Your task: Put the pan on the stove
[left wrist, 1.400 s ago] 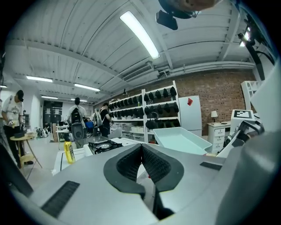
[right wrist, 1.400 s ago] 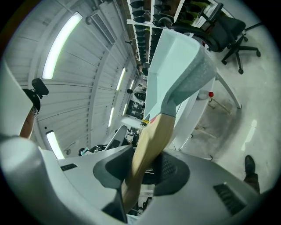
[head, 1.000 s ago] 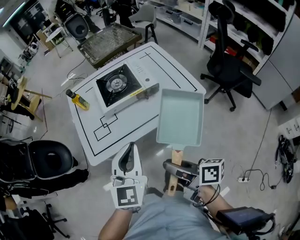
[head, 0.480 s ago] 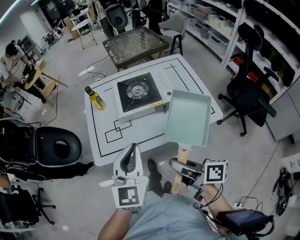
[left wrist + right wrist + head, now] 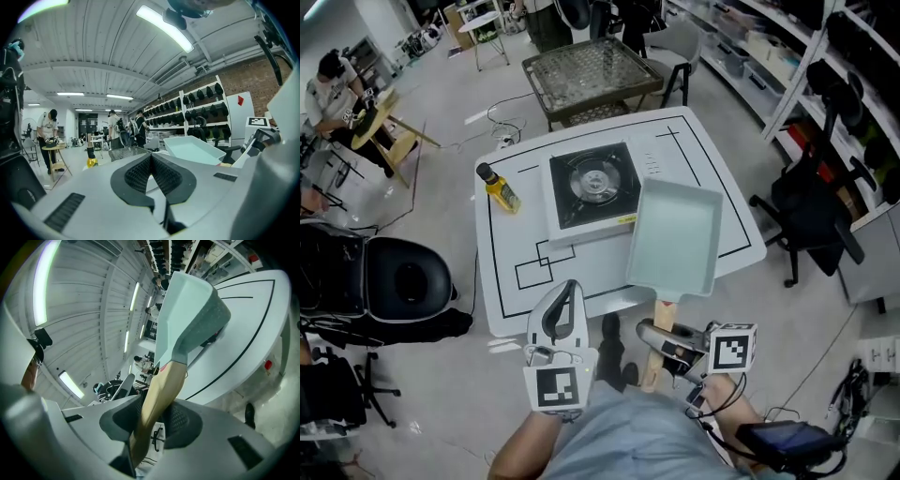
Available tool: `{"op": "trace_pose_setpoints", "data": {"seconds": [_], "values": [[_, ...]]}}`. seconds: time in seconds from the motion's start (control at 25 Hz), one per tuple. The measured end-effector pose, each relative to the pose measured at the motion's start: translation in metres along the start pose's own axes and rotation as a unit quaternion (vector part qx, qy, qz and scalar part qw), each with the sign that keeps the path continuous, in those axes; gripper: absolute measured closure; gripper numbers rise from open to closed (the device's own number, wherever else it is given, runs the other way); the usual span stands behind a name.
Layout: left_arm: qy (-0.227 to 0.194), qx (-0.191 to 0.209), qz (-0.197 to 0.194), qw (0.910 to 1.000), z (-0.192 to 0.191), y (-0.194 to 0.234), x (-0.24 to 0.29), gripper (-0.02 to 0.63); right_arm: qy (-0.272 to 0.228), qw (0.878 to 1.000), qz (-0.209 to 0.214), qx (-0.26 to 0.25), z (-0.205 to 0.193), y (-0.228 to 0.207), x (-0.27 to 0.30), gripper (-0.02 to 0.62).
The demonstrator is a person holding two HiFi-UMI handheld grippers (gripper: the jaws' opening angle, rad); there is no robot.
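Observation:
A pale green rectangular pan (image 5: pixel 675 236) with a wooden handle (image 5: pixel 660 325) hangs over the right part of the white table (image 5: pixel 511 286). It is just right of and in front of the portable gas stove (image 5: pixel 592 186). My right gripper (image 5: pixel 657 341) is shut on the handle (image 5: pixel 157 397), with the pan (image 5: pixel 186 310) tilted up ahead of it. My left gripper (image 5: pixel 565 291) is held near the table's front edge with its jaws shut and nothing between them (image 5: pixel 151 156). In the left gripper view the pan (image 5: pixel 194 149) shows to the right.
A yellow bottle (image 5: pixel 501 188) stands left of the stove. Beyond the table is a wire-top cart (image 5: pixel 592 71). A black stool (image 5: pixel 405 281) sits at the left and an office chair (image 5: pixel 811 211) at the right. Shelves line the right wall. A person (image 5: pixel 336 82) sits far left.
The pan, still held by my right gripper, now hangs closer to the stove's right side. The table has swung squarer in front of me. My left gripper has kept its place.

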State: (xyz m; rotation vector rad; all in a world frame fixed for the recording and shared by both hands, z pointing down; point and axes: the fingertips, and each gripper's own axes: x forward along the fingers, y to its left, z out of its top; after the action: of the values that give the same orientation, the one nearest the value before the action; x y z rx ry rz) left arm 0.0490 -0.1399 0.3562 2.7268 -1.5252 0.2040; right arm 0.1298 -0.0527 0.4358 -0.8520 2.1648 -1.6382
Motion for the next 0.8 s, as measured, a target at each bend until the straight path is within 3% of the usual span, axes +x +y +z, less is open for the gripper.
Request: {"op": "trace_pose_setpoints", "data": {"seconds": [0.24, 0.8], "values": [[0.009, -0.009, 0.009, 0.9999, -0.005, 0.032, 0.049, 0.588, 0.027, 1.0, 0.005, -0.001, 0.035, -0.012, 0.039, 0.453], [0.001, -0.026, 0.034, 0.9991, 0.025, 0.132, 0.149, 0.588, 0.085, 0.996, 0.021, -0.016, 0.132, -0.006, 0.143, 0.453]]}}
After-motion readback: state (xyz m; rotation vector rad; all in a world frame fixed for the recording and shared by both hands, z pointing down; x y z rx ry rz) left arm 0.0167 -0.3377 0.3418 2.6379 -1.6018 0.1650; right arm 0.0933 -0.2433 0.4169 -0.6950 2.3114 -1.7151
